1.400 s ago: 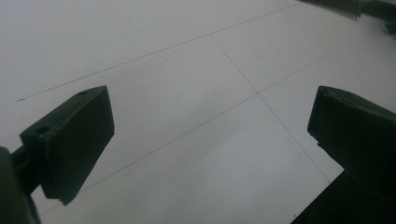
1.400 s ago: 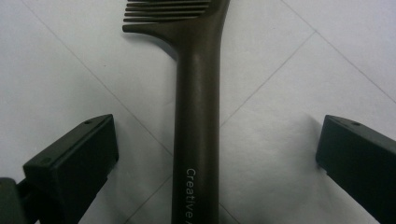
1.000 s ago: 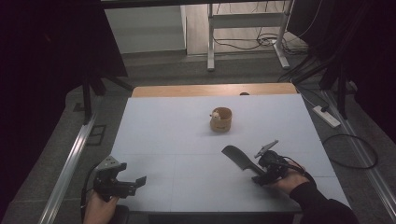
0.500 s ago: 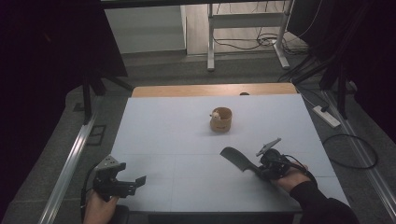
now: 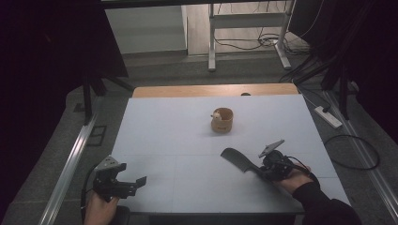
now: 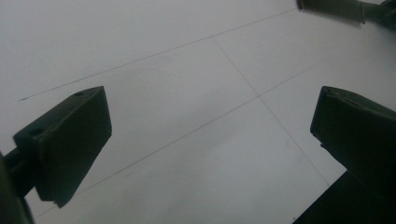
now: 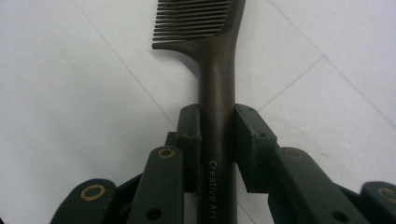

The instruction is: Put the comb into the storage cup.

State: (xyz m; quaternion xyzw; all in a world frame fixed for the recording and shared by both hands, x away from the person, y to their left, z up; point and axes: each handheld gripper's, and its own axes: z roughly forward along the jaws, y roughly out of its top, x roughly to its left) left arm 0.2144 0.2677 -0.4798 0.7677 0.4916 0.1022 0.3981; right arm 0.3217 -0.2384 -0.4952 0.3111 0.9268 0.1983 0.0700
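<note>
My right gripper [image 7: 217, 135] is clenched on the handle of a dark comb [image 7: 215, 70], whose toothed end sticks out ahead of the jaws just above the white table [image 5: 187, 136]. My right hand [image 5: 295, 178] rests low at the near edge. My left gripper [image 5: 123, 183] sits released, jaws wide apart. Farther off stands a small wooden cup [image 5: 222, 120].

right tongs [image 7: 217, 135] | closed onto comb [image 7: 216, 70] handle | comb now gripped
</note>
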